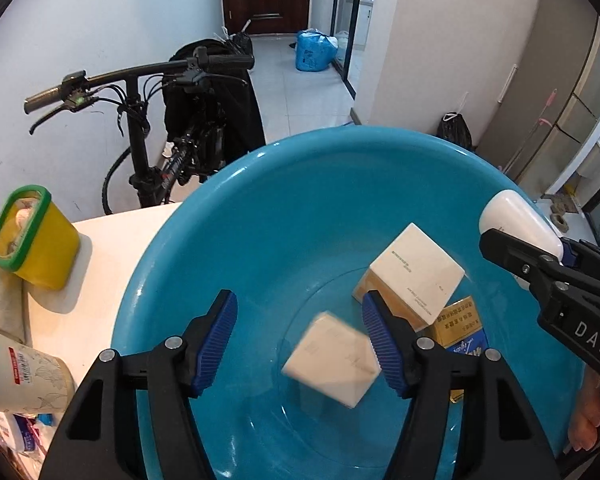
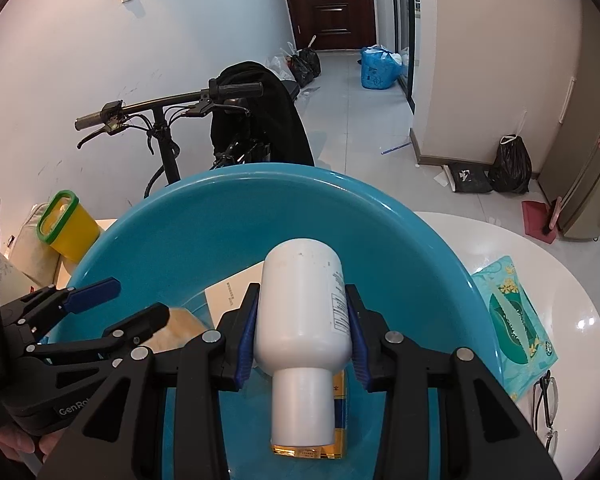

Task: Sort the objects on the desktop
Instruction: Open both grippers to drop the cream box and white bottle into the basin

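While both tongs hang over the blue basin (image 1: 220, 208), each does something different. The left tongs (image 1: 300, 344) stand released, their blue pads (image 1: 216, 336) apart and touching nothing; a small white box (image 1: 332, 360), blurred, sits between and below them over the basin floor, clear of both pads. Whether it rests on the bottom cannot be told. Beyond it, inside the basin, a larger white-topped box (image 1: 416, 272) lies tilted, and a yellow-and-blue carton (image 1: 460, 324) lies just beside it, partly under the right-hand finger.

The right tongs (image 2: 304, 332) are clenched on a white bottle (image 2: 300, 308), pads pressed against its two sides, cap end toward the camera and base pointing away, held above the basin's inside. From the left wrist view the same bottle (image 1: 516, 224) shows at the right edge over the rim.

The basin stands on a white tabletop (image 2: 540, 248). Left of it is a yellow container (image 1: 40, 240) with a green rim; to the right lie a teal packet (image 2: 516, 320) and a pair of glasses (image 2: 548, 404). A bicycle (image 1: 148, 128) leans by the wall behind.
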A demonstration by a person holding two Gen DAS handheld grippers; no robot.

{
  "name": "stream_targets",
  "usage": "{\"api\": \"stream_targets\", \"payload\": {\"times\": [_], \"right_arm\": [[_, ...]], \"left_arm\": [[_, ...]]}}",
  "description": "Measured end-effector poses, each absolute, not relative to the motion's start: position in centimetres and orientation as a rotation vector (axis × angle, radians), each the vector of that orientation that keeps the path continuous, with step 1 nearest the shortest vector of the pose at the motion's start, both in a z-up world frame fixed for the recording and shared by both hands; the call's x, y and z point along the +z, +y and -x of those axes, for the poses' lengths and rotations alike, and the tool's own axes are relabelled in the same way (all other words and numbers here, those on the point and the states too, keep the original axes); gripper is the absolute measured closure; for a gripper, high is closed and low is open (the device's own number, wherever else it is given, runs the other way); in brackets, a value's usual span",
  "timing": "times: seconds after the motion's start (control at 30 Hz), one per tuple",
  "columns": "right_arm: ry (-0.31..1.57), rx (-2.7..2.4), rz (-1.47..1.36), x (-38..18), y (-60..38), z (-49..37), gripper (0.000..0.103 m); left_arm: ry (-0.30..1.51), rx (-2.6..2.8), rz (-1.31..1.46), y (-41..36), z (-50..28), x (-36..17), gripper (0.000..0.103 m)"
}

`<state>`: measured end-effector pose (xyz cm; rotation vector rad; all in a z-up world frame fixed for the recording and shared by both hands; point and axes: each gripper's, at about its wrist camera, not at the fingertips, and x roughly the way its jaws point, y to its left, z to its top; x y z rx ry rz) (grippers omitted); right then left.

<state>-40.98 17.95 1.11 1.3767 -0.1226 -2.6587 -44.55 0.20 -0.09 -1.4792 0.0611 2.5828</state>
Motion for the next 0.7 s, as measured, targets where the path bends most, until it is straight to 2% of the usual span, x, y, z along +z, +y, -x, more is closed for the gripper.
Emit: {"api": "stream_targets", "payload": {"times": [0.33,0.7], "right_arm": [[-0.145,-2.644,-1.470,0.2,18.5,41.6,0.065],[-0.128,-2.605,-1.557,-0.8,19.1,41.8,0.065]], "left_arm": [[0.001,2.590,1.468,-0.6,44.9,0.2,0.035],[0.016,2.584,1.473,-0.5,44.9,0.1,0.035]]}}
